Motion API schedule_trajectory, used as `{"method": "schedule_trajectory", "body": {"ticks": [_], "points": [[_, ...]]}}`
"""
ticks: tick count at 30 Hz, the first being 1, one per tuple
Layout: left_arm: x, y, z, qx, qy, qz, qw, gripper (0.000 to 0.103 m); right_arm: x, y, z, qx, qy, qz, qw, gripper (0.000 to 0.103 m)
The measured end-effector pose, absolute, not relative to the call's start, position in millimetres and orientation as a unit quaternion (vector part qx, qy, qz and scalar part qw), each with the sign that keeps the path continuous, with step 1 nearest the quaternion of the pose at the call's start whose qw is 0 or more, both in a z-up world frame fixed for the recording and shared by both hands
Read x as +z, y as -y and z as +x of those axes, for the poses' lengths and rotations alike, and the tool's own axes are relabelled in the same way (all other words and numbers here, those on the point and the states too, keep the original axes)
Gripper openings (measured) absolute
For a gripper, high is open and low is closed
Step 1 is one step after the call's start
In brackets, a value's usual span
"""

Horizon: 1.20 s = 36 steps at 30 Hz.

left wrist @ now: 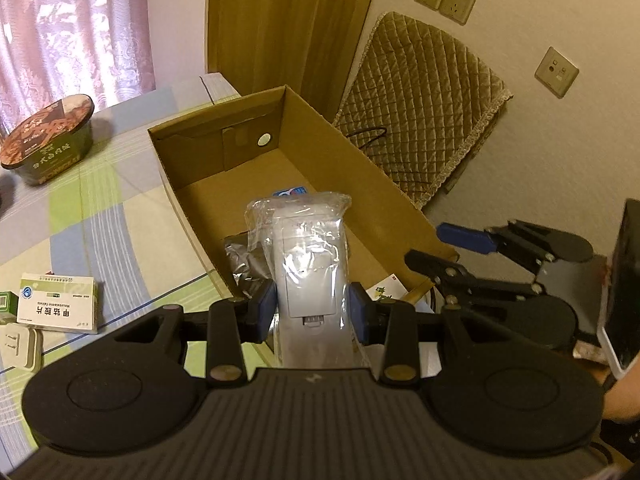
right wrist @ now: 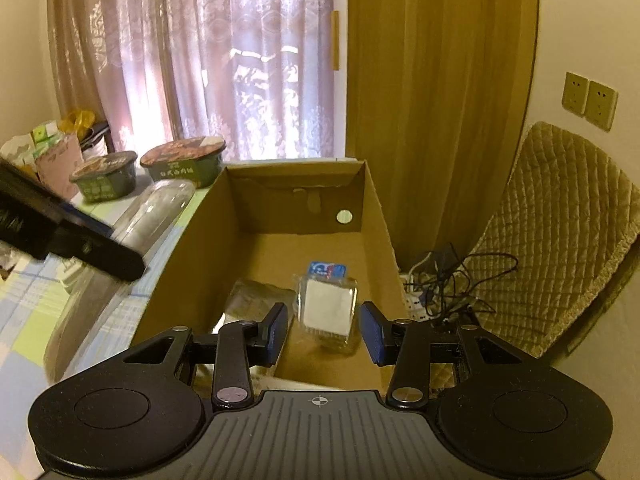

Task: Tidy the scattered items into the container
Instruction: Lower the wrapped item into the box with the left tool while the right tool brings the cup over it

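Note:
My left gripper (left wrist: 316,306) is shut on a white device sealed in a clear plastic bag (left wrist: 308,248), held upright over the near end of the open cardboard box (left wrist: 344,156). A silver foil pouch (left wrist: 246,258) and a blue-printed card (left wrist: 290,192) lie on the box floor. My right gripper (right wrist: 325,330) stands open above the box (right wrist: 188,264). Below it, a clear pack with a white insert (right wrist: 326,312) rests on the floor beside the foil pouch (right wrist: 256,300). The right gripper (left wrist: 444,250) also shows at the box's right corner.
On the checked tablecloth are a noodle bowl (left wrist: 48,140), a medicine box (left wrist: 58,304) and a white plug (left wrist: 18,344). Two noodle bowls (right wrist: 184,164) stand left of the box. A quilted chair (left wrist: 420,120) and tangled cables (right wrist: 440,288) lie to the right.

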State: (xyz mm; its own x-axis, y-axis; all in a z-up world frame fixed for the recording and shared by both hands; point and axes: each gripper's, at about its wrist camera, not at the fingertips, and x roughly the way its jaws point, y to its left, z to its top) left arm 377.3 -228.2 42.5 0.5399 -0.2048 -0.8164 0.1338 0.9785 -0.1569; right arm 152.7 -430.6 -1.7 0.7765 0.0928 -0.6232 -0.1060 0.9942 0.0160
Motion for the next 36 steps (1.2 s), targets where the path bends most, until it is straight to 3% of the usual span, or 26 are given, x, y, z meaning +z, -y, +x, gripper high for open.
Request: {"method": "schedule_trajectory", "body": {"ticks": [14,15,16,17,21,27,36], "points": [[45.9,233.8,386.0,-0.103,-0.467,-0.039,0.877,0.033,11.7,434.7,136.3,0.036,-0.344,0.027,0.938,0.048],[45.1,233.8,385.6,-0.103,-0.468,-0.039,0.877,0.033,12.6,435.7,132.3,0.029,-0.347,0.037,0.937,0.058],[44.4,233.6,385.2,-0.103,-0.468,-0.039,0.877,0.033,13.1,436.8,127.6,0.022,-0.349,0.047,0.936,0.078],[44.0,233.2,384.6,-0.103,-0.469,-0.040,0.876,0.033,12.9,437.5,121.7,0.017,-0.349,0.054,0.935,0.081],[44.7,230.3,383.1,-0.104,-0.470,-0.038,0.876,0.033,7.2,436.2,107.4,0.044,-0.381,0.026,0.923,0.081],[44.4,229.6,383.9,-0.107,-0.471,-0.036,0.875,0.033,-20.9,423.1,107.3,0.169,-0.465,-0.124,0.860,0.081],[39.7,229.1,368.7,-0.123,-0.475,-0.028,0.871,0.033,-66.6,416.7,125.8,0.243,-0.502,-0.225,0.799,0.082]]}}
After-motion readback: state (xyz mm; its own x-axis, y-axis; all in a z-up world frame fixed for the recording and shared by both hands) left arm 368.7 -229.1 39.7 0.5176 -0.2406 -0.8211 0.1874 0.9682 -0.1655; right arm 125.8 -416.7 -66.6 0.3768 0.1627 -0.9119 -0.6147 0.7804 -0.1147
